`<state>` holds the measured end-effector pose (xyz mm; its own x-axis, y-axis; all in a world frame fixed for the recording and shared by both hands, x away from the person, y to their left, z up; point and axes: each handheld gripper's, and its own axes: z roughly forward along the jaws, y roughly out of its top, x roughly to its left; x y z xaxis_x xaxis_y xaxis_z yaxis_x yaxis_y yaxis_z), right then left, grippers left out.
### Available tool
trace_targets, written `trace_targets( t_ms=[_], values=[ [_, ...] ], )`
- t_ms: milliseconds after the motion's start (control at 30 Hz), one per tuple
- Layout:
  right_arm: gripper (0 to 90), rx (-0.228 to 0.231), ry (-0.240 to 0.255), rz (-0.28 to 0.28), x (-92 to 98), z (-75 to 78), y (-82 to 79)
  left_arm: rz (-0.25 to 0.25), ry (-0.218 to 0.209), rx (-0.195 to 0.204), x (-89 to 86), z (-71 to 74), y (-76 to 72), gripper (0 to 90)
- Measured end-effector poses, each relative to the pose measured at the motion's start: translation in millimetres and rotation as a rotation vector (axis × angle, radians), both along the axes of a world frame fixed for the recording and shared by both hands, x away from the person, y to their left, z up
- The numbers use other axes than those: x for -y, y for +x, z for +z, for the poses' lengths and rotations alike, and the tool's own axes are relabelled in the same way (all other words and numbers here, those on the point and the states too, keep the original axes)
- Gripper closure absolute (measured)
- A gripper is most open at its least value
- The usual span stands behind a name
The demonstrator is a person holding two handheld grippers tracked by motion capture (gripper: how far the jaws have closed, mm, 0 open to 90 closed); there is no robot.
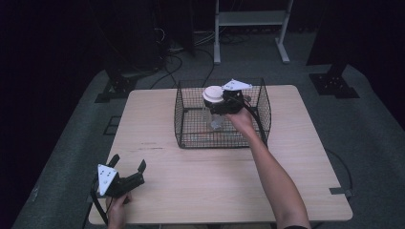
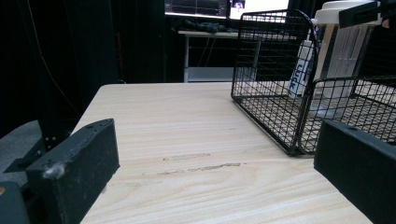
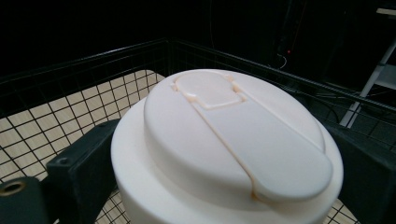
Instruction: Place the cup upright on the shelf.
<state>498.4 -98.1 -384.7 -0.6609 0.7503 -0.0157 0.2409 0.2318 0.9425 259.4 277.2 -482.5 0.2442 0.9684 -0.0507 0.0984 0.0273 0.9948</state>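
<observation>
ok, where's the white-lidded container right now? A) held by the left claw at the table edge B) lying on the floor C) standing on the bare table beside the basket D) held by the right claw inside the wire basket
D: the right claw is closed around the container just below its white lid, within the wire basket; the left claw is open and holds nothing, near the table's front-left corner.

Dark room, black curtains. Grey carpet floor (image 1: 363, 129) under pale wood counter (image 1: 200, 186). White metal rack (image 1: 250, 21), cables (image 1: 176, 57) beyond right tongs (image 1: 217, 102).
</observation>
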Motion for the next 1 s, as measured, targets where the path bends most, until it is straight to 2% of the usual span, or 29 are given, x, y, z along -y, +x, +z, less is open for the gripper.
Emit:
trace_targets(
  t_ms=[233,500,733,1000],
  values=[
    [4.5,0.0,0.004,-0.006,1.4,-0.7,-1.5,0.001,0.003,-0.001,0.5,0.0,-0.1,0.0],
    [4.4,-0.007,-0.014,-0.004,2.4,0.6,-2.5,0.001,0.007,-0.002,0.6,0.1,-0.3,0.0],
    [3.5,0.006,-0.033,-0.017,-0.8,1.1,-3.9,0.001,0.008,-0.002,0.6,0.2,-0.3,0.0],
    [1.9,0.002,-0.018,-0.019,0.2,1.9,-3.5,0.002,0.003,0.0,0.6,0.1,-0.1,0.0]
  ],
)
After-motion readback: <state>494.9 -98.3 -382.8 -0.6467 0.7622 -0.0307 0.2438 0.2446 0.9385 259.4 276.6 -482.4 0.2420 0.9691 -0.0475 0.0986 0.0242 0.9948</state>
